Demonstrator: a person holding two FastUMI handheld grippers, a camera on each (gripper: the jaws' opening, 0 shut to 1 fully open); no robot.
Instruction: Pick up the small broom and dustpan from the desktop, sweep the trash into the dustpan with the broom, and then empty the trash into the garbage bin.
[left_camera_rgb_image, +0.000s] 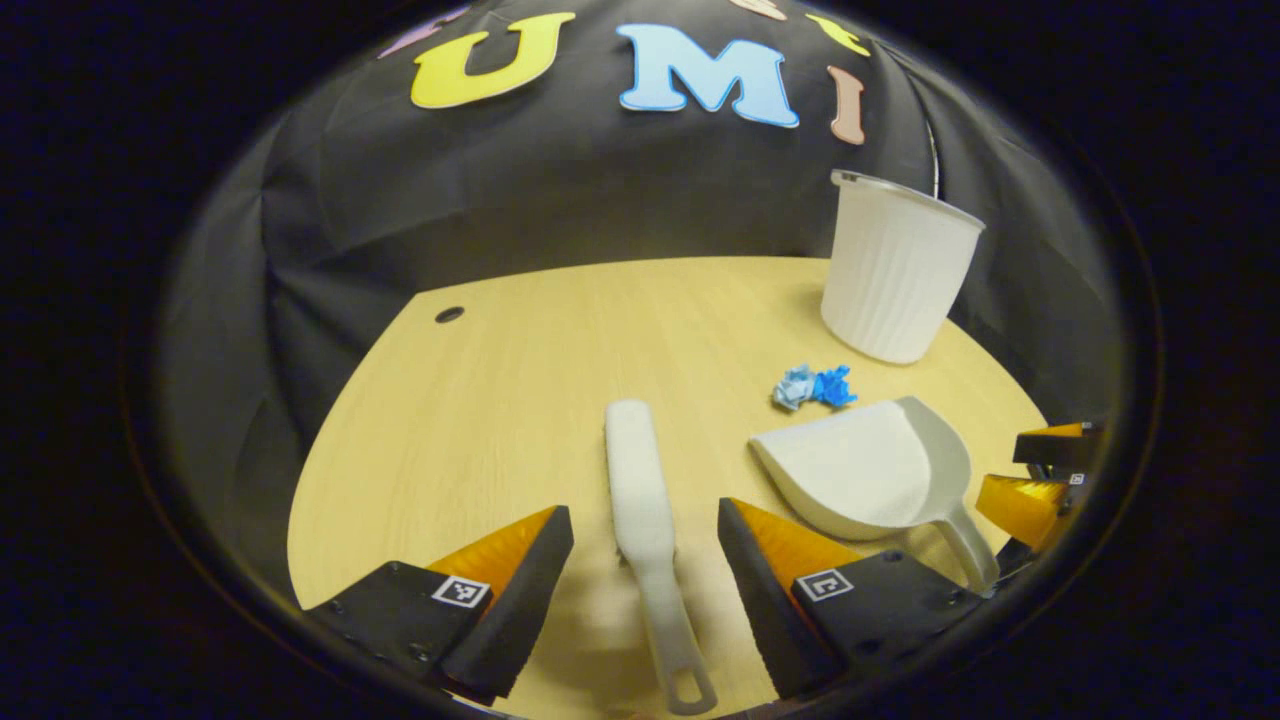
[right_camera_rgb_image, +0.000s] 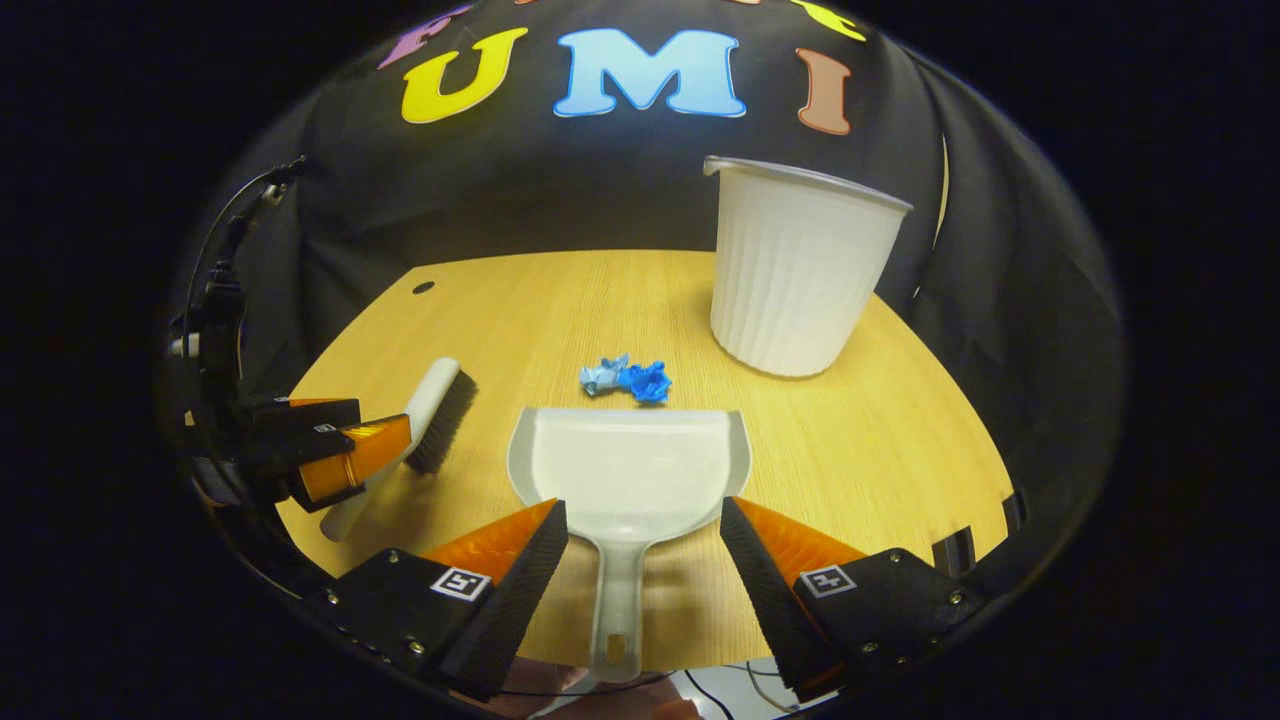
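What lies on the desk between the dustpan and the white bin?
In the right gripper view, crumpled blue paper lies between the dustpan and the bin, close to the dustpan's front edge; otherwise bare desk.

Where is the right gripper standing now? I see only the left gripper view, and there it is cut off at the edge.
Observer: The right gripper is open, one finger on each side of the dustpan handle, not pressing on it.
Operator: Which way do the broom's bristles face? I see only its pale back.
Observer: The broom lies on its side, with its dark bristles turned toward the dustpan.
Operator: Is the trash lined up with the dustpan's mouth?
Observer: Yes. The blue trash lies just beyond the middle of the front edge, apart from it, with the garbage bin farther back to the right.
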